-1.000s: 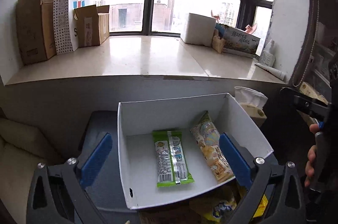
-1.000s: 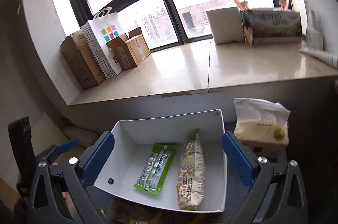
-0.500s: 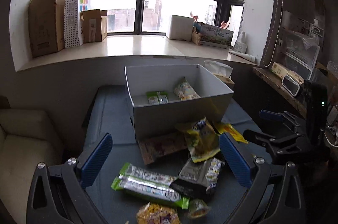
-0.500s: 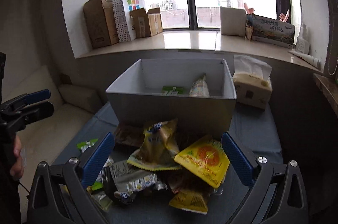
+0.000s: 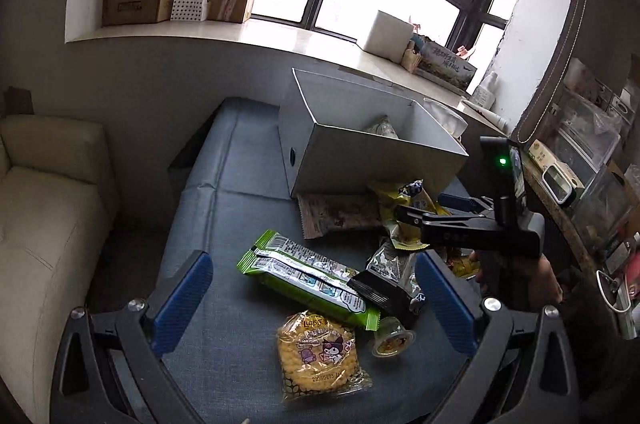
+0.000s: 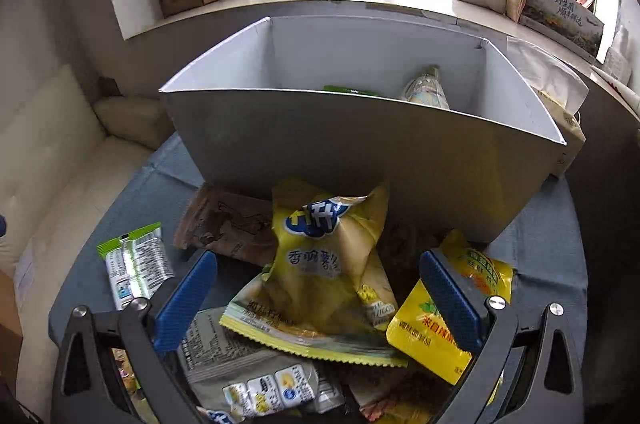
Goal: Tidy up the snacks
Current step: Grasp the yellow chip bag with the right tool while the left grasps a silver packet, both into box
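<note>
A grey open box (image 5: 360, 159) (image 6: 360, 143) stands on a blue cloth, with a green packet and a pale packet inside. Loose snacks lie in front of it. My left gripper (image 5: 312, 298) is open above a long green packet (image 5: 308, 276) and a yellow cracker packet (image 5: 318, 356). My right gripper (image 6: 318, 294) is open, its jaws either side of a yellow chip bag (image 6: 324, 264); it also shows in the left wrist view (image 5: 460, 220). A yellow sachet (image 6: 444, 324) lies by its right finger, a brown packet (image 6: 228, 224) behind.
A black packet (image 5: 384, 284) and a small jelly cup (image 5: 392, 340) lie by the green packet. A cream sofa (image 5: 44, 207) is to the left. A tissue pack (image 6: 560, 83) stands right of the box. The windowsill (image 5: 256, 31) carries cardboard boxes.
Both grippers have pulled back from over the box and dropped low over the loose snacks in front of it. Both stayed open.
</note>
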`<act>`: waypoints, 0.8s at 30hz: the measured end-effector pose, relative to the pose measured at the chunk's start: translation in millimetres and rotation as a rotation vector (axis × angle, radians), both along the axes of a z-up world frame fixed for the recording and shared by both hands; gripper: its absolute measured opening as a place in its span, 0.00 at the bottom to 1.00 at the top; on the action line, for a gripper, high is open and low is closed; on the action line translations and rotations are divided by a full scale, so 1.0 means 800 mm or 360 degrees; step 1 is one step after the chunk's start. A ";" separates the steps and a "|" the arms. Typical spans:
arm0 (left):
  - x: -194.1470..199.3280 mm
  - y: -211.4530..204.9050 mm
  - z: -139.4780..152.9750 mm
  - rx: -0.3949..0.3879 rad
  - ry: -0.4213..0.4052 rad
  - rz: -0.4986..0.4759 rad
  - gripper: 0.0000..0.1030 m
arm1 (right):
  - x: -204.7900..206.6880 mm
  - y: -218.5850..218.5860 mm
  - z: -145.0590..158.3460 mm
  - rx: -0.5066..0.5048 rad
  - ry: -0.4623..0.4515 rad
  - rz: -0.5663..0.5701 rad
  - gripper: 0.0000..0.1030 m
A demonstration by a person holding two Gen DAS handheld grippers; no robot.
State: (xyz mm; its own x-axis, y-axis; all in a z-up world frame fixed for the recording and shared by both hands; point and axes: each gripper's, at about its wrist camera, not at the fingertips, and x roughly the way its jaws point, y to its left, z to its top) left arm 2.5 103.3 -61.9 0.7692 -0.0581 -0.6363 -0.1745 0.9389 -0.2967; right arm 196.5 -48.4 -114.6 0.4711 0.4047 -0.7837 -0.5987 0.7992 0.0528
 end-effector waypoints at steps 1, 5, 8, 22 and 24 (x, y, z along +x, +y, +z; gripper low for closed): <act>0.003 -0.002 -0.002 0.0005 0.0013 -0.0020 1.00 | 0.005 0.003 -0.005 -0.0017 0.0012 -0.0006 0.99; 0.009 -0.012 -0.017 0.0017 0.0070 -0.0051 1.00 | 0.016 0.011 -0.019 0.0005 0.0105 0.0019 0.67; 0.020 -0.014 -0.030 -0.0044 0.0123 -0.0025 1.00 | 0.019 0.013 -0.023 -0.0014 0.0122 0.0015 0.57; 0.051 -0.012 -0.067 -0.0095 0.0316 -0.0024 1.00 | -0.016 -0.044 0.053 0.0231 -0.0007 0.0054 0.51; 0.054 -0.017 -0.061 -0.0076 0.0267 -0.0098 1.00 | -0.031 -0.054 0.071 0.0284 -0.0056 0.0076 0.51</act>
State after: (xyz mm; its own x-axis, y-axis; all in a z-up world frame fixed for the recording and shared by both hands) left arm 45.4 89.8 -110.9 0.6464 -0.1349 -0.7510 -0.1680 0.9349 -0.3125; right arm 171.8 -91.3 -58.1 0.4738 0.5584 -0.6810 -0.6398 0.7496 0.1695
